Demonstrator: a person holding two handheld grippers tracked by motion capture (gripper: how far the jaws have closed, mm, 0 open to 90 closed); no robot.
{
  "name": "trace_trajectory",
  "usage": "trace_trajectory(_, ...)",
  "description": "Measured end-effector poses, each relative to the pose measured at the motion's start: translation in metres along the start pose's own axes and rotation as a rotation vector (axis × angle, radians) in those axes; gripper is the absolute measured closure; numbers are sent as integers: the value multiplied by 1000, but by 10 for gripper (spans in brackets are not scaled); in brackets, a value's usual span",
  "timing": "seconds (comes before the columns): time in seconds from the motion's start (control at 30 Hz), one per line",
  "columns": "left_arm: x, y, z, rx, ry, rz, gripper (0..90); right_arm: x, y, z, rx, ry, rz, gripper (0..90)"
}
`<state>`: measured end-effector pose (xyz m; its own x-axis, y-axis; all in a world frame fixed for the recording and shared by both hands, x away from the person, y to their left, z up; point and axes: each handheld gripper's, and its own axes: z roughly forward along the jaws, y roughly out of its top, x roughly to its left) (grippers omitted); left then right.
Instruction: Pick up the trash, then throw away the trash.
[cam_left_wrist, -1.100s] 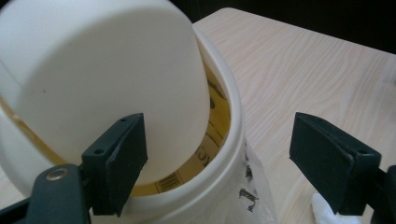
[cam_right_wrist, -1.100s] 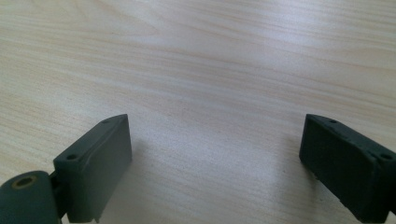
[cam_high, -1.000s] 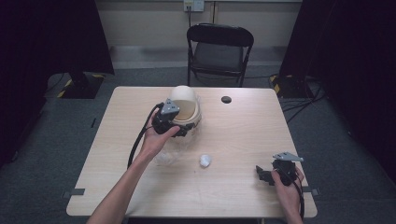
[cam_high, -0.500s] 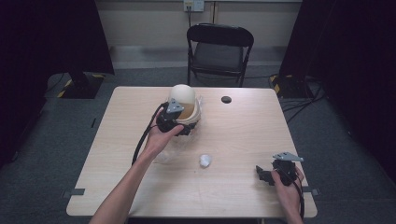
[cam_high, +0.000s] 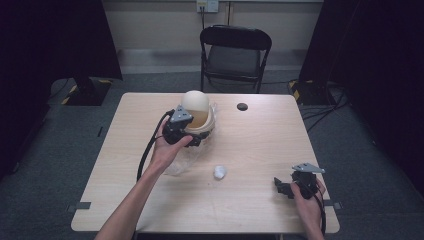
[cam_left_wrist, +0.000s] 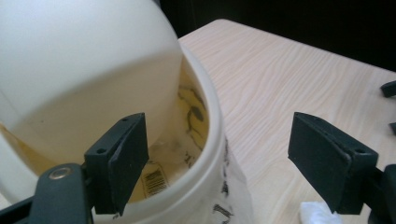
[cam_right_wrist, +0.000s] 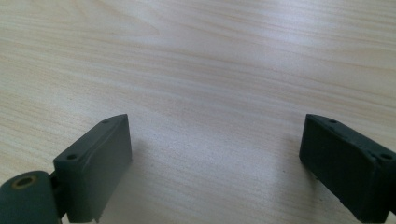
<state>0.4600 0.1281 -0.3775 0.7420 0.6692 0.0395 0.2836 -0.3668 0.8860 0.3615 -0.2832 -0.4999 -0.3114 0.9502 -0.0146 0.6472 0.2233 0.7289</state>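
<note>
Cream plastic is crowding my left gripper view: a pale tub (cam_left_wrist: 205, 154) with a domed lid (cam_left_wrist: 79, 60) tipped up over its mouth, and printed wrapping showing through the wall and down its side. My left gripper (cam_high: 187, 131) is sitting right at the tub, fingers (cam_left_wrist: 123, 161) spread wide, one finger reaching inside the rim and the other hanging outside over bare wood; whether the inner finger is touching the wall, I cannot tell. From the high view, the tub (cam_high: 199, 117) is standing on the far half of the table (cam_high: 260, 150), left of centre, with the person's left hand (cam_high: 167, 149) wrapped around the gripper body and a cable (cam_high: 147, 152) looping off toward the near edge. Clear crumpled wrapping (cam_high: 187, 160) is lying just beside the tub on its near side. A small white wad (cam_high: 220, 172) is resting near the middle of the table, well apart from the tub. A dark round disc (cam_high: 242, 106) is lying toward the far edge. My right gripper (cam_high: 282, 187) is resting low at the near right corner, fingers (cam_right_wrist: 93, 163) released and wide apart, with only wood grain between them. A black folding chair (cam_high: 235, 52) is standing beyond the table.
</note>
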Motion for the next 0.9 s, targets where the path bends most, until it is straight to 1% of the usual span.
trace_trajectory(0.03,0,0,0,0,0,0,200,0,0,0,0,1,-1,85)
trace_trajectory(0.07,-3,-2,-5,-31,-4,-1,202,0,0,0,0,0,0,85)
trace_trajectory(0.1,-3,-2,-5,-31,-4,-1,201,0,0,0,0,0,0,85)
trace_trajectory(0.13,-5,-5,-10,-58,-19,6,201,0,0,0,0,0,0,85)
trace_trajectory(0.17,-5,-5,-10,-58,-19,6,201,0,0,0,0,0,0,85)
trace_trajectory(0.2,-9,-10,-15,-57,-33,-3,200,0,0,0,0,1,-1,85)
trace_trajectory(0.23,-9,-10,-15,-57,-33,-3,200,0,0,0,0,1,-1,85)
trace_trajectory(0.27,-14,-15,-19,-48,-29,-4,200,0,0,0,0,1,-1,85)
trace_trajectory(0.3,-17,-18,-21,-40,-38,0,199,0,0,0,-1,1,-1,85)
trace_trajectory(0.33,-17,-18,-21,-40,-38,0,201,0,0,0,-1,1,-1,85)
trace_trajectory(0.4,-25,-21,-26,-24,-50,-11,198,0,0,0,-1,1,-1,86)
trace_trajectory(0.43,-28,-22,-27,-20,-48,-10,202,0,0,0,-1,1,-1,86)
trace_trajectory(0.47,-34,-25,-26,16,-56,-7,206,0,0,0,0,1,-1,86)
trace_trajectory(0.5,-37,-27,-25,29,-59,-4,206,0,0,0,0,0,0,85)
trace_trajectory(0.53,-38,-29,-25,33,-64,-5,206,0,0,0,0,0,0,85)
trace_trajectory(0.6,-42,-33,-23,36,-74,-21,206,0,0,0,0,1,-1,85)
trace_trajectory(0.63,-44,-37,-20,37,-89,-28,206,0,0,0,0,0,0,85)
trace_trajectory(0.67,-47,-40,-17,45,-94,-33,205,0,0,0,0,1,-1,85)
trace_trajectory(0.7,-47,-40,-17,45,-94,-33,204,0,0,0,0,1,-1,85)
trace_trajectory(0.73,-50,-44,-13,66,-107,-23,204,0,0,0,0,0,0,85)
trace_trajectory(0.77,-51,-46,-10,69,-117,-25,204,0,0,0,0,0,0,85)
trace_trajectory(0.8,-54,-50,-5,73,-135,-37,203,0,0,0,0,0,0,85)
trace_trajectory(0.87,-56,-51,-2,81,-141,-39,204,0,0,0,0,0,0,85)
trace_trajectory(0.9,-58,-53,0,71,-161,-44,201,0,0,0,0,0,0,85)
